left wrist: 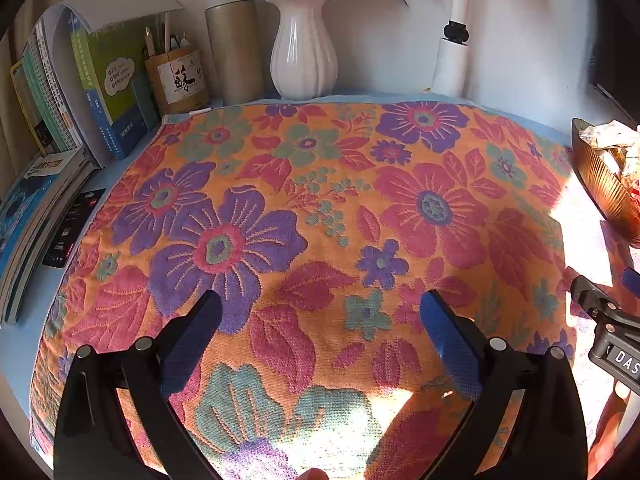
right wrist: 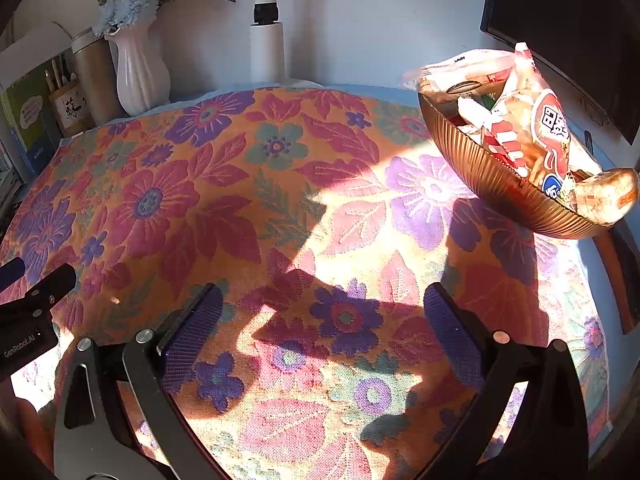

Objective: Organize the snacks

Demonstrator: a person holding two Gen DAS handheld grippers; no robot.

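We are holding two black two-finger grippers with blue ribbed pads over a table covered by an orange towelling cloth (left wrist: 320, 208) woven with purple, red and teal flowers. The left gripper (left wrist: 320, 320) is hanging released, its jaws spread wide with nothing between them, and the right gripper (right wrist: 322, 312) is standing the same way, wide apart and empty above the sunlit cloth. The snacks are sitting heaped in a ribbed, bronze-coloured oval bowl (right wrist: 496, 188) at the far right of the table, near a dark monitor (right wrist: 568, 40). We are seeing crinkly clear and white plastic packets (right wrist: 548, 128), one with red print, and a pale wrapped bun (right wrist: 608, 192) hanging over the bowl's near rim. We are judging these packets as light, soft and slippery, likely to crumple or slide under the pads, so a hold on a sealed edge or across the middle of one packet looks safest; the contents may crush under a hard squeeze. The bowl may tip or skid on the cloth if it is pulled sideways. Along the back edge are standing a white ribbed ceramic vase of blue flowers (left wrist: 304, 52), a beige cylindrical flask (left wrist: 234, 40), a bamboo pen pot (left wrist: 176, 76), leaning books (left wrist: 108, 92) and a white lamp post (left wrist: 454, 44), all well apart from the bowl. Nothing is lying between the grippers and the snacks.
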